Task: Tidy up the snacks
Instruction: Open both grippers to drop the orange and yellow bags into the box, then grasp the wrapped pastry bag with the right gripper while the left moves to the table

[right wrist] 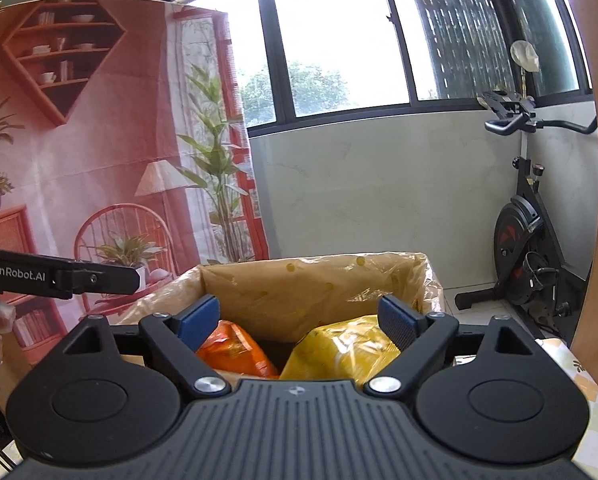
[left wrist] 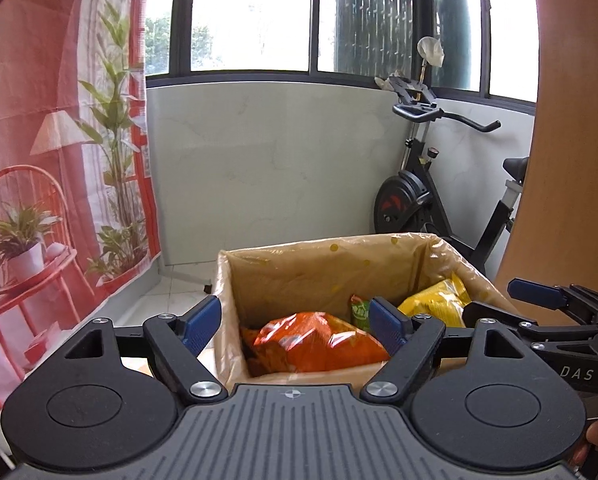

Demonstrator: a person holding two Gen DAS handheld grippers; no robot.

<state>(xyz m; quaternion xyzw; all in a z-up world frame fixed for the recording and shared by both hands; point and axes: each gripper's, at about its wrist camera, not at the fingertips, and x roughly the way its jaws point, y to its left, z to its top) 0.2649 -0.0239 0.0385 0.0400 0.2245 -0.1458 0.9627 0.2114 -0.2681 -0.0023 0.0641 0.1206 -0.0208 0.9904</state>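
Grippers, left (left wrist: 295, 322) and right (right wrist: 299, 320), stand apart and empty above the lined cardboard box (left wrist: 323, 272); the orange snack bag (left wrist: 319, 340) lies nearer the left.

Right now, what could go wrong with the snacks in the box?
1. The orange bag and yellow bag already crowd the lined box; the small green packet may get buried.
2. Both open grippers, left and right, hover close together and could bump.
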